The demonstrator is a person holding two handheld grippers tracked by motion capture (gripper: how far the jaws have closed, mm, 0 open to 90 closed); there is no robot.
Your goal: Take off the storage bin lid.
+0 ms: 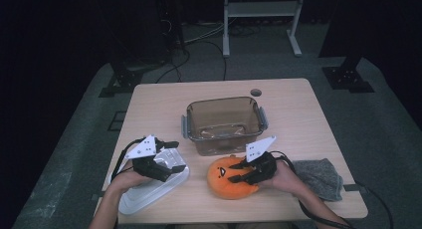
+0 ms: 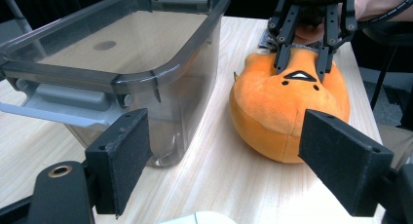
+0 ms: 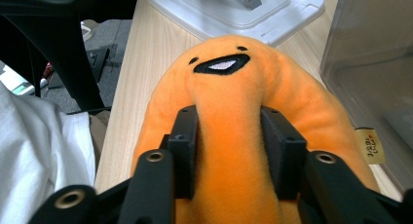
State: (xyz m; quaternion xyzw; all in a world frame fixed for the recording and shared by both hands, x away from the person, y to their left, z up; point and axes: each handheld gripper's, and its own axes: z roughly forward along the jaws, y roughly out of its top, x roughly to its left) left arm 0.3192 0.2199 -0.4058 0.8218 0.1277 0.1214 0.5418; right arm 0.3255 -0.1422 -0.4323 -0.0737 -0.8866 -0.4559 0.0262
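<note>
High view: landmark: the clear storage bin, set mid-worktop with its mouth open.
High view: plush position: the orange plush toy lies on the worktop just in front of the bin, on the person's side, close to the bin's front wall.
High view: right tool: over the plush, in front of the bin.
High view: left tool: in front of the bin and to its left, above the white lid.
High view: other item: a grey cloth lies in front of the bin, to its right.

Left gripper view: left tool: jaws spread wide, nothing between them; bin ahead on the left, plush just beside it.
Left gripper view: right tool: bears on the plush top from the far side.

Right gripper view: right tool: pads pinch a raised ridge of plush fabric; no earlier picture is available to compare.
Right gripper view: bin wall: close beside the plush.

Risk 1: the grip takes a fold of soft pile, not the body; on lifting, the fold may slide out and the plush drop short of the bin.
Risk 2: the hanging plush may sag and catch the bin rim, nudging the bin.
Risk 3: the left tool sits close; a wide swing could strike it or the lid.
</note>
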